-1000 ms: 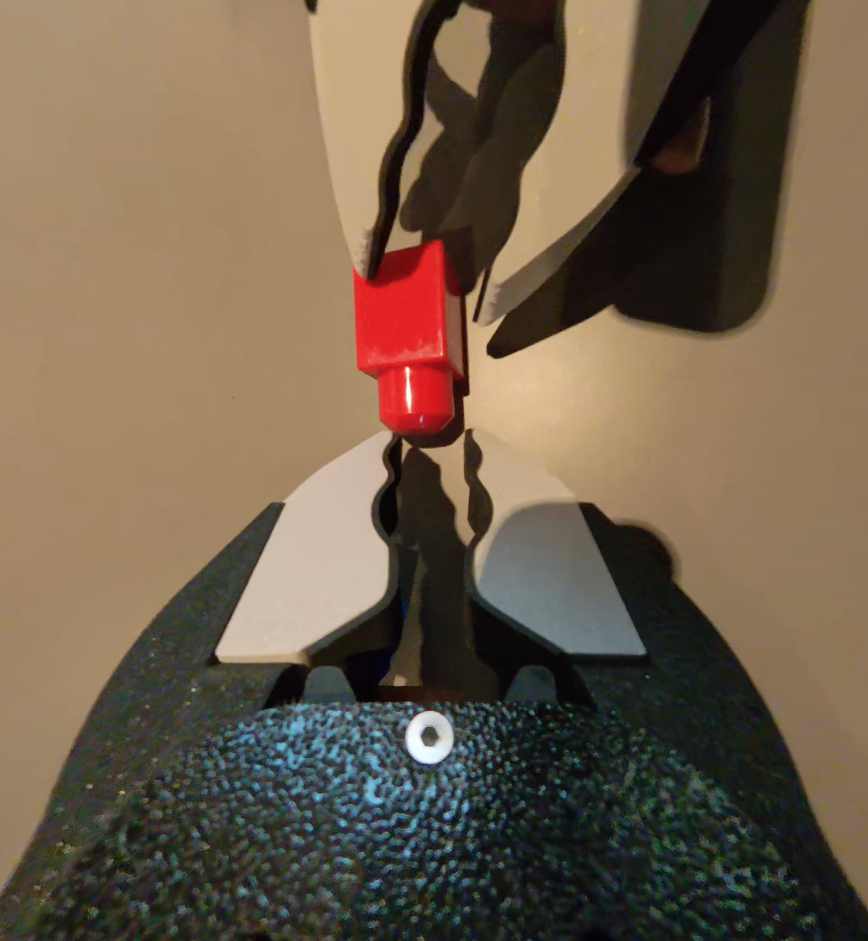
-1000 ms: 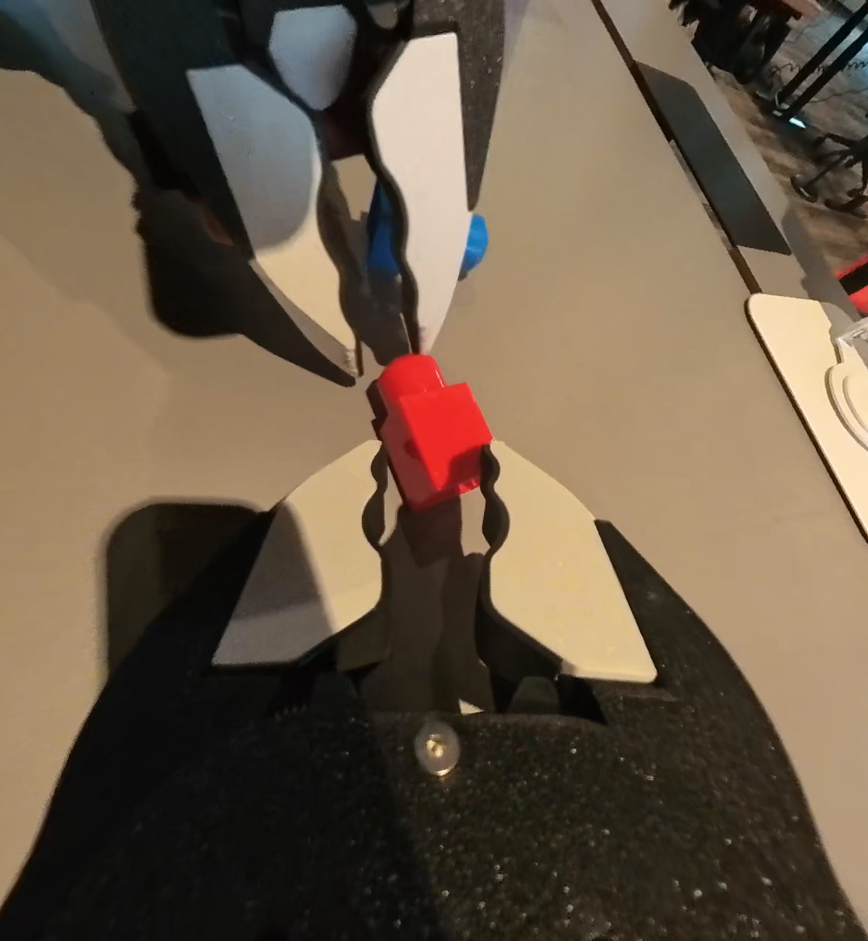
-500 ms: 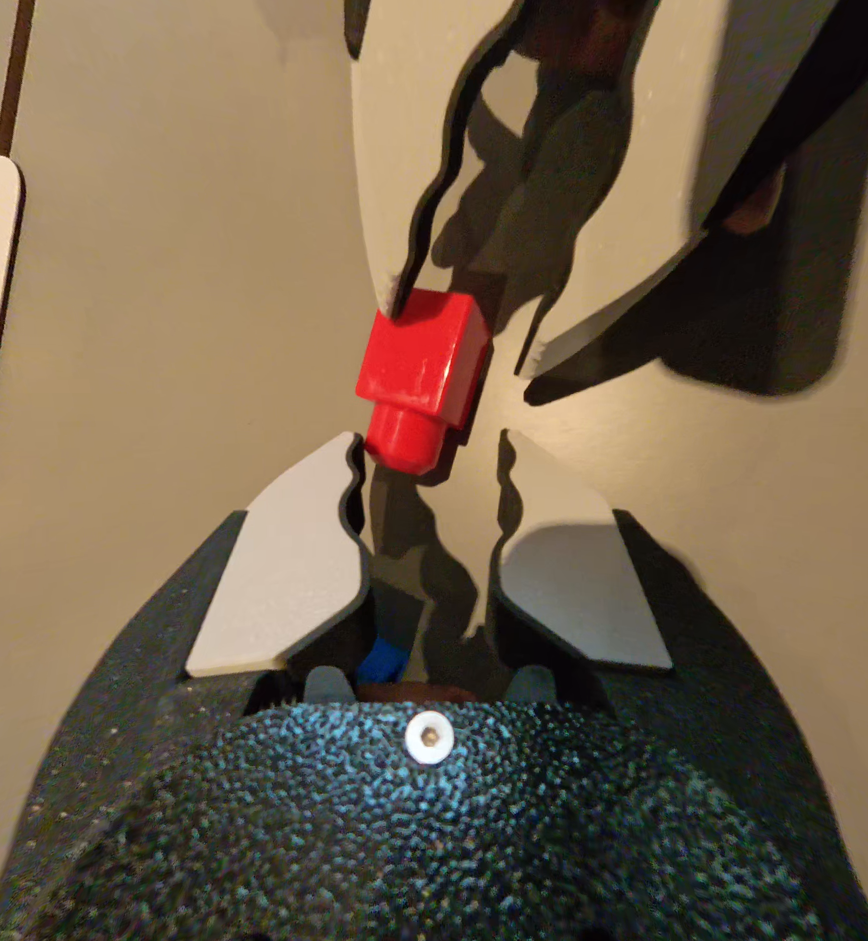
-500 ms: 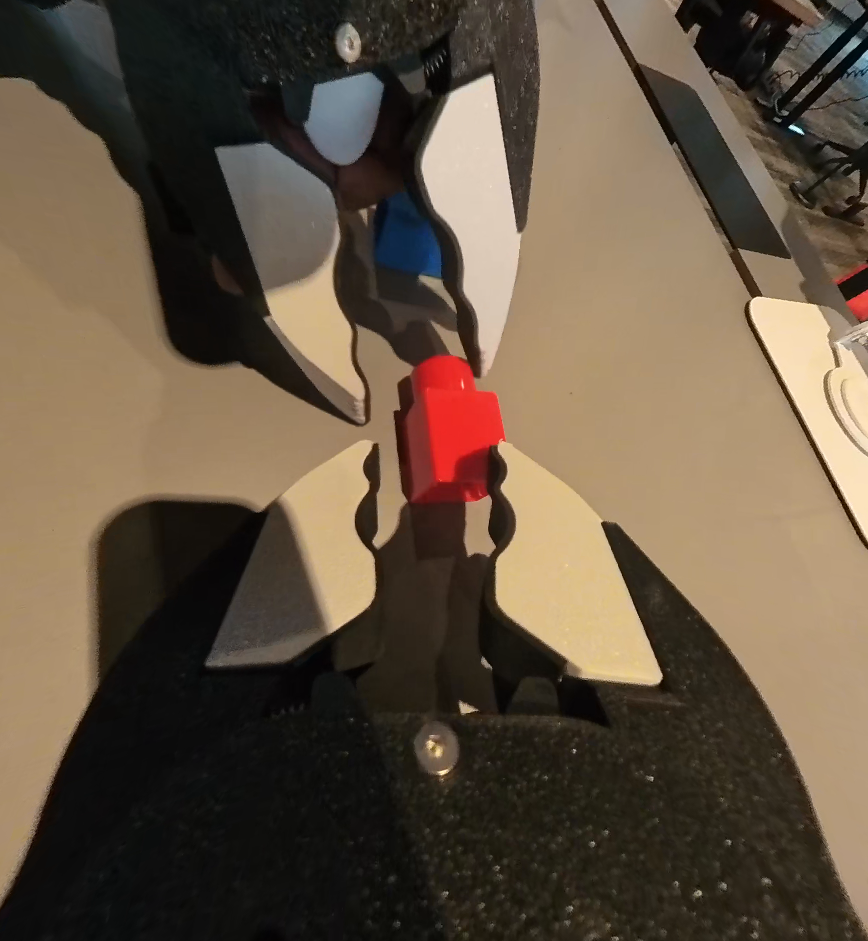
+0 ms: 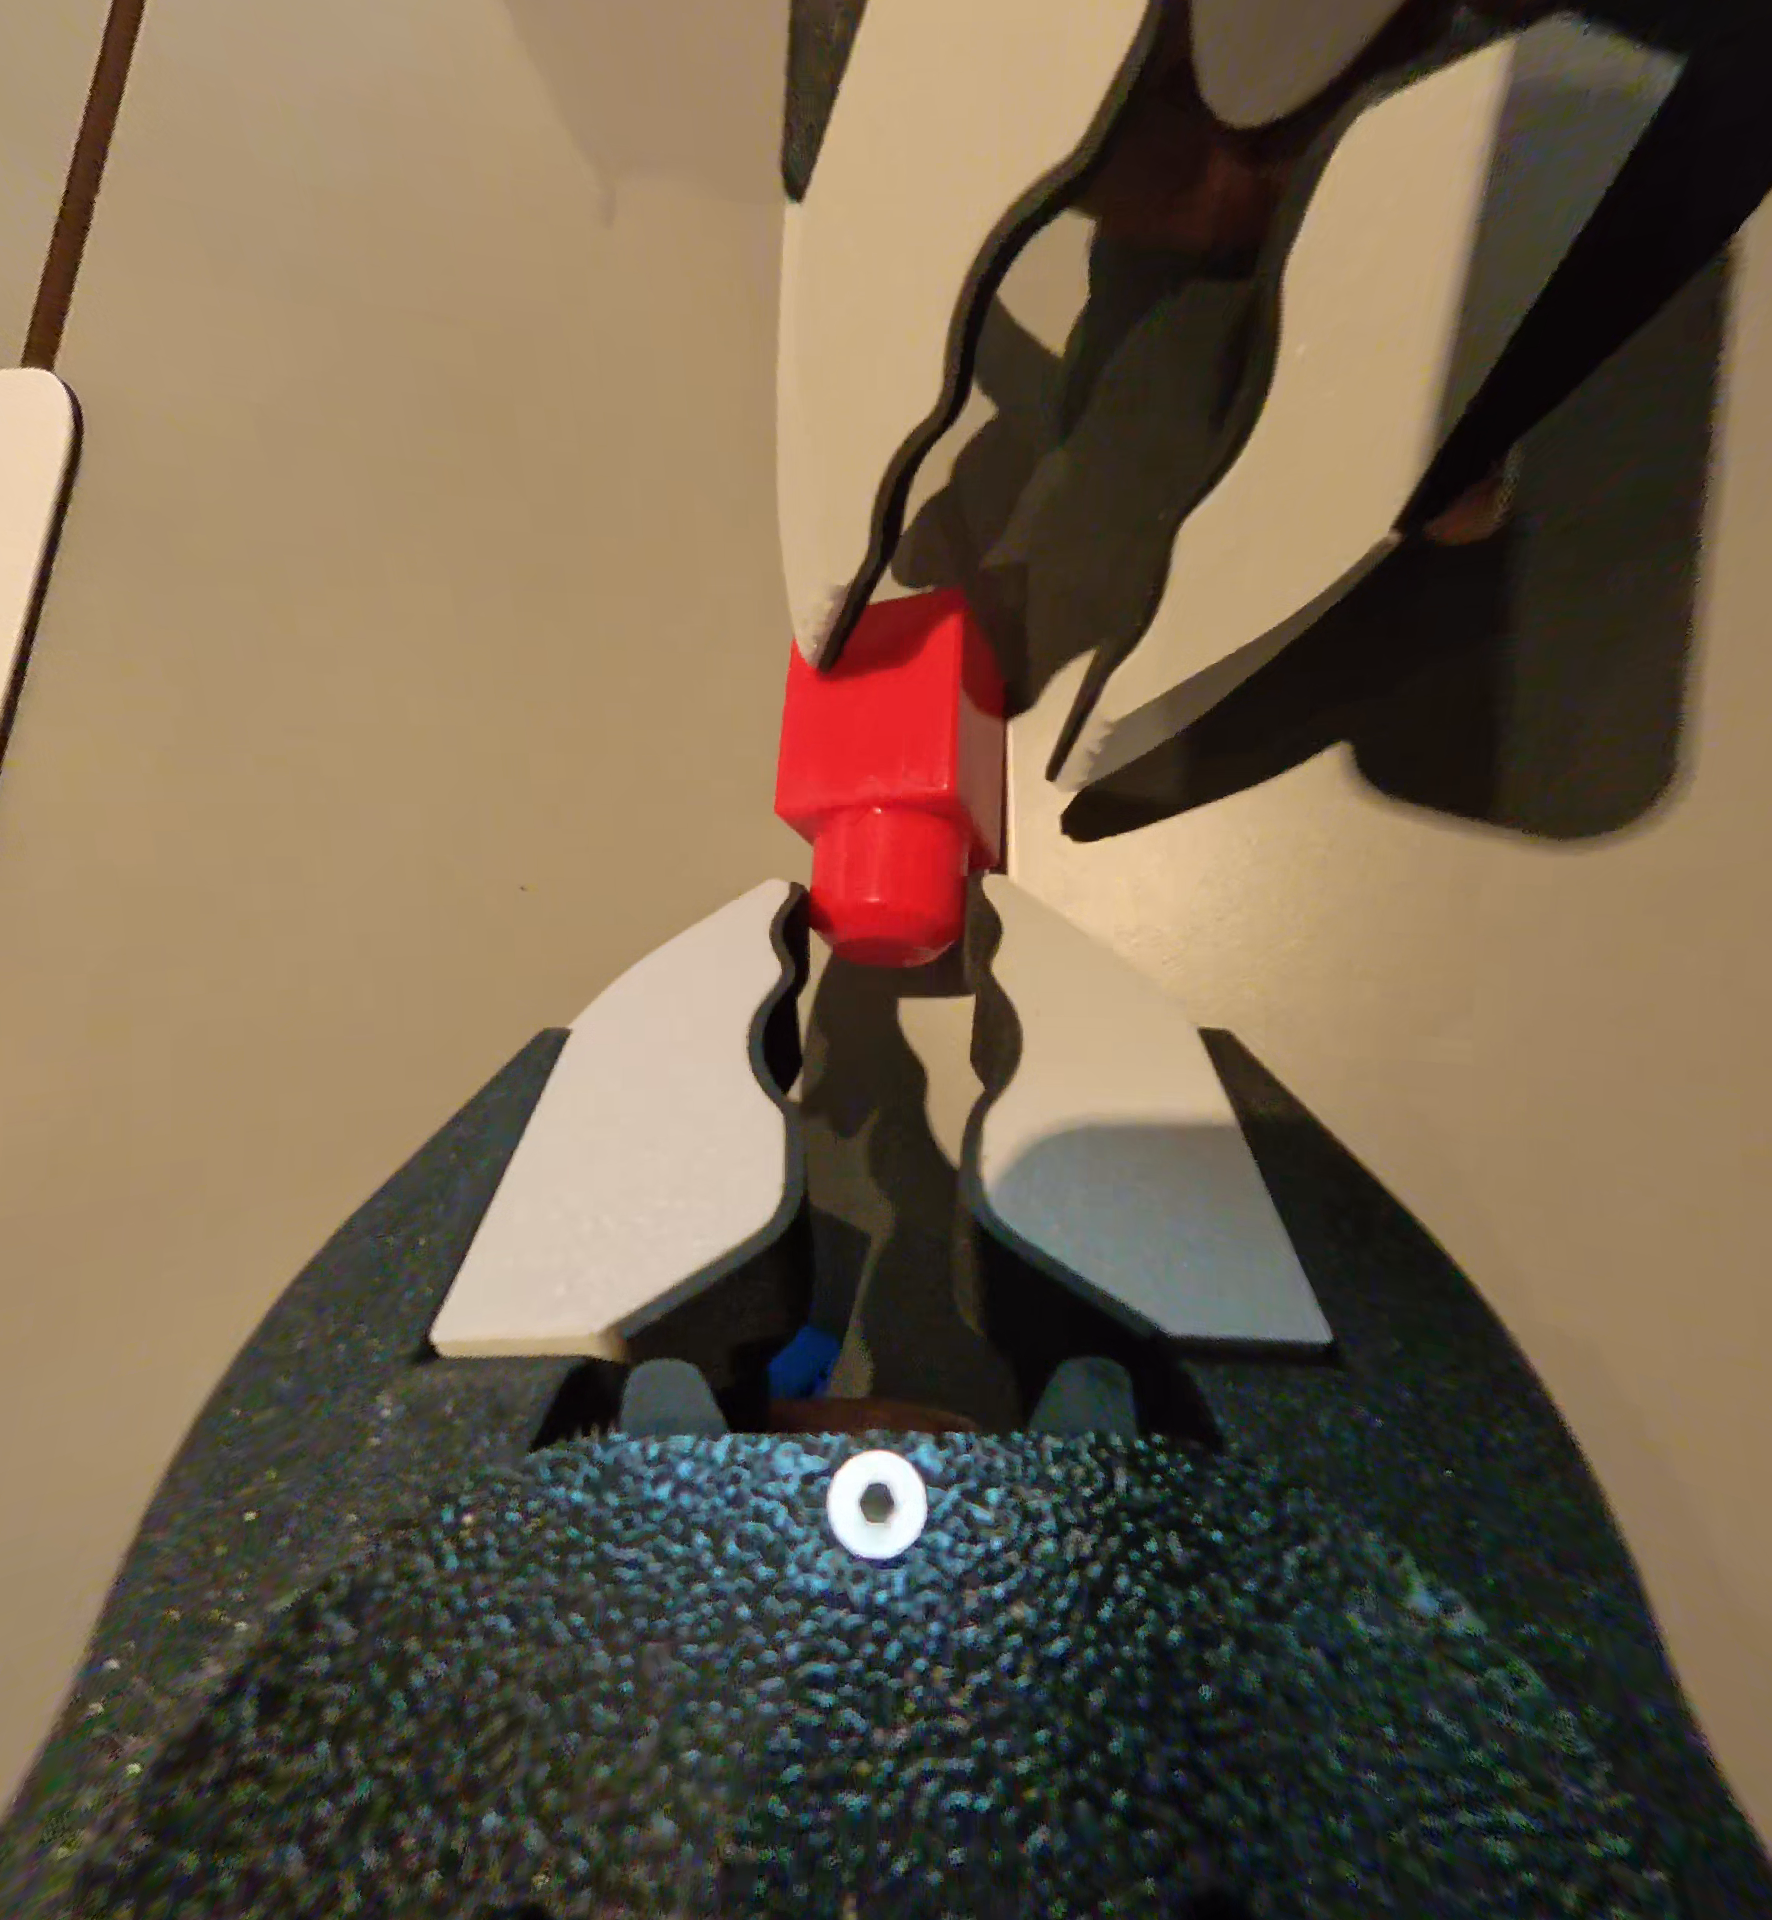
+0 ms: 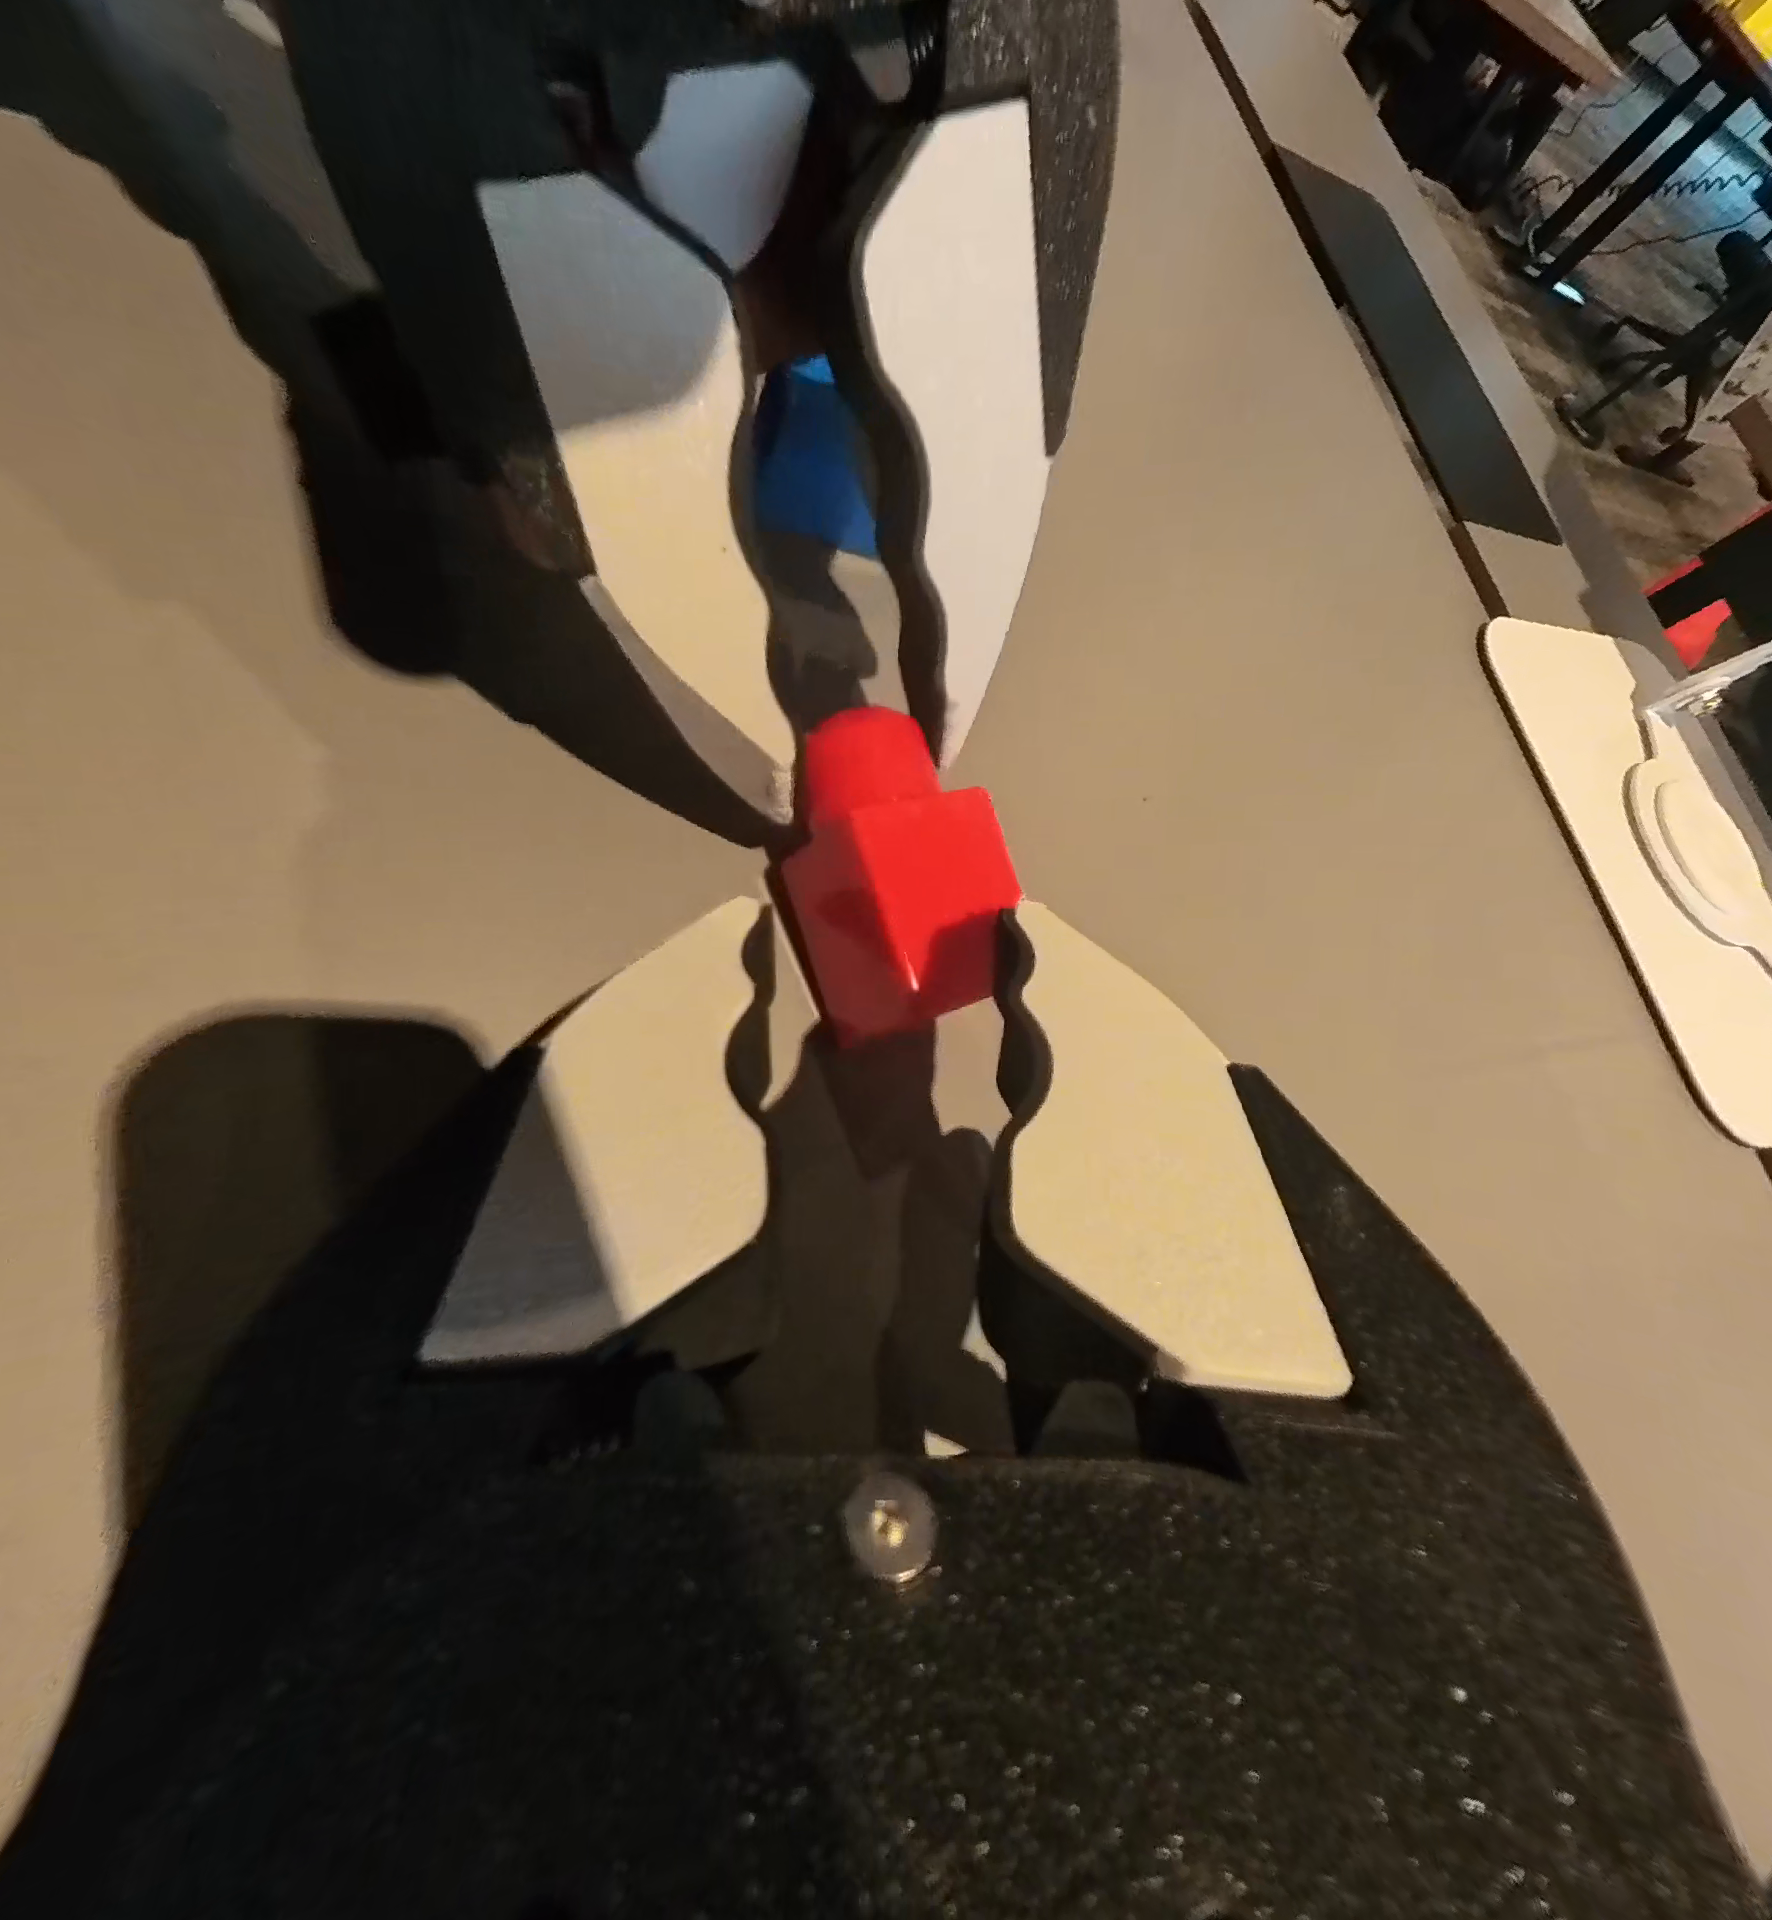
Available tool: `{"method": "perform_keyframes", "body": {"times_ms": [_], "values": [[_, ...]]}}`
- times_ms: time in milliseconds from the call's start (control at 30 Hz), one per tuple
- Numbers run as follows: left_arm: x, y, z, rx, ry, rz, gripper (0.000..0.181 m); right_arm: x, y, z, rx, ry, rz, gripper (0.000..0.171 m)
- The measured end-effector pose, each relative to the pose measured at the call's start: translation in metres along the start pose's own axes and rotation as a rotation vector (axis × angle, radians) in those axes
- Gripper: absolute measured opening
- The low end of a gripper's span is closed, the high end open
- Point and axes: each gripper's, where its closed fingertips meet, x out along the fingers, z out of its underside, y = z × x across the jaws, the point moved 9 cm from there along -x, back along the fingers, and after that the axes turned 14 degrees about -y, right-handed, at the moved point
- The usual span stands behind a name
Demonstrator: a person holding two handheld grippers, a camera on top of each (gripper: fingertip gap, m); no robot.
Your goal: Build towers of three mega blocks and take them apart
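we held the red block [image 6: 897, 914] above the tabletop [image 6: 1225, 644], our right gripper [image 6: 887, 977] clenched on its body, our left gripper [image 5: 887, 935] pinching its stud, likely handing it over; a blue block [image 6: 809, 468] lay behind.

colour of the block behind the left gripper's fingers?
Blue block, seen best in the right wrist view, between the left gripper fingers.
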Motion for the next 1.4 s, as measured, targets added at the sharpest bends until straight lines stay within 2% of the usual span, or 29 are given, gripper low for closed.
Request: {"method": "perform_keyframes", "body": {"times_ms": [433,833,1133,1400], "values": [[-0.013,-0.001,-0.008,-0.058,0.145,0.062,0.027,-0.001,0.002,0.004,0.025,-0.026,-0.010,0.039],[-0.009,0.001,-0.020,-0.117,0.228,0.019,0.028,0.003,0.003,0.005,0.051,-0.085,-0.038,0.043],[0.000,-0.001,-0.020,-0.197,0.202,-0.003,0.031,0.005,0.008,0.008,0.136,-0.125,-0.070,0.038],[-0.021,-0.021,0.000,-0.188,0.155,0.017,0.048,0.004,0.005,0.007,0.113,-0.116,-0.075,0.033]]}}
